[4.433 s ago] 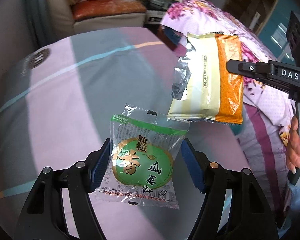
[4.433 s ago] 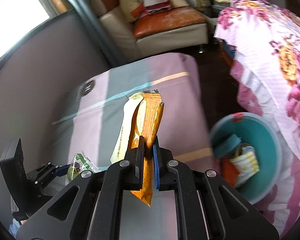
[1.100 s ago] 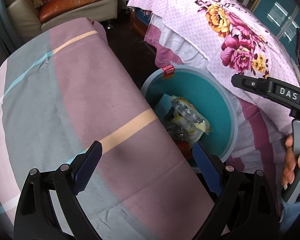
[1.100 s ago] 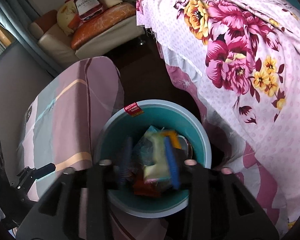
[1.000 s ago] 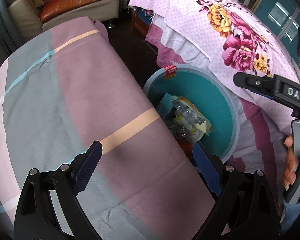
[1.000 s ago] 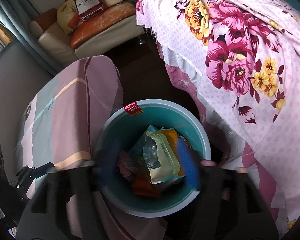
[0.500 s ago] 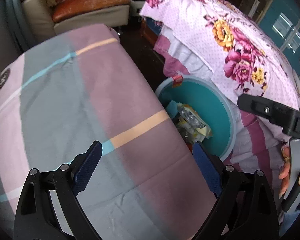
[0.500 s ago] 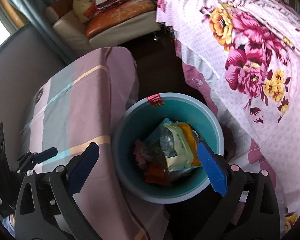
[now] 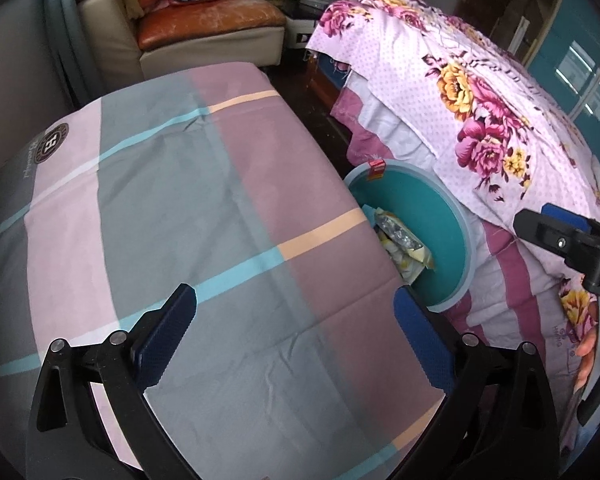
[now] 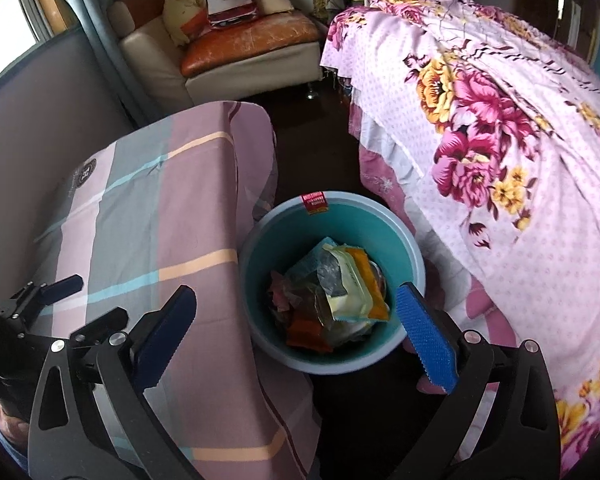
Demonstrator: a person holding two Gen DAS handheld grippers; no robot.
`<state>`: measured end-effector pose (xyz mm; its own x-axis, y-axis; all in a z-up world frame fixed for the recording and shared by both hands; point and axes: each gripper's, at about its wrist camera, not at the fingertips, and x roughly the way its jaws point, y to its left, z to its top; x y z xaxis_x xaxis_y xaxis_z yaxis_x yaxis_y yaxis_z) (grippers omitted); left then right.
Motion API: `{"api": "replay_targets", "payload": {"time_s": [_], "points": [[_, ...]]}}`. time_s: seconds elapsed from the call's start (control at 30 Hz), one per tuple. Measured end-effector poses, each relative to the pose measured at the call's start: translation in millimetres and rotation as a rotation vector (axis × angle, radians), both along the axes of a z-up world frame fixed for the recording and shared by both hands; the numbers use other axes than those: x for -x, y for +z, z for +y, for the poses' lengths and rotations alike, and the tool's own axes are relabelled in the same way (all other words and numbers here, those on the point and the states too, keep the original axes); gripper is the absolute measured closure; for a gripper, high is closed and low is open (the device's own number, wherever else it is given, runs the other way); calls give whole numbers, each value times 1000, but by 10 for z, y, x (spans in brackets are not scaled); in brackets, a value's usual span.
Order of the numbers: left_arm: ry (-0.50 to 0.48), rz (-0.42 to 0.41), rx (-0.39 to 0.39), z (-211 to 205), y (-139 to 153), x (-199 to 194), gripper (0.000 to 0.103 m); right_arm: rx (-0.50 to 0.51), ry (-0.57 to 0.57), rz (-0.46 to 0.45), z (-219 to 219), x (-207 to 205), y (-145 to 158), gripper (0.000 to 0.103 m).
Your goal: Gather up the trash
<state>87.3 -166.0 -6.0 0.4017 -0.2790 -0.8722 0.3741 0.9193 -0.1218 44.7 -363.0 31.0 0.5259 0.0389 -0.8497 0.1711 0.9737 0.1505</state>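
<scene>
Since the trash (image 10: 342, 292) now lies heaped in the teal bin (image 10: 414, 256), which stands on the floor against the table's (image 9: 180, 200) right edge, between table and bed (image 10: 500, 140), it sits below and ahead of the right gripper (image 10: 296, 344), whose fingers are released and empty; the left gripper (image 9: 294, 340), its fingers still spreading with nothing between them, hangs over bare tablecloth, farther off.

Left gripper (image 9: 294, 332) angled steeply downward, jaws opening, nothing between its blue pads (image 9: 168, 330). Right gripper (image 10: 296, 336) likewise tilted down, jaws spread wide and empty. A hand (image 9: 590, 360) grips the right gripper's handle.
</scene>
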Motion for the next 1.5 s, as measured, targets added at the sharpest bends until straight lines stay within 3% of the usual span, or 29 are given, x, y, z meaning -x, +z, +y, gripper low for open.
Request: {"api": "replay_targets", "payload": {"time_s": [0.3,0.7,1.0,1.5], "points": [[28,-12,32,263,68,231,4,72,14,5,299,311,52,7],[47,-55,58,460,194,442,4,94,13,6,463,544,108,7],[44,-98,45,456,214,495,4,99,19,5,509,563,105,7],[68,-104,6,455,122,420,4,100,17,26,477,432,12,7]]}}
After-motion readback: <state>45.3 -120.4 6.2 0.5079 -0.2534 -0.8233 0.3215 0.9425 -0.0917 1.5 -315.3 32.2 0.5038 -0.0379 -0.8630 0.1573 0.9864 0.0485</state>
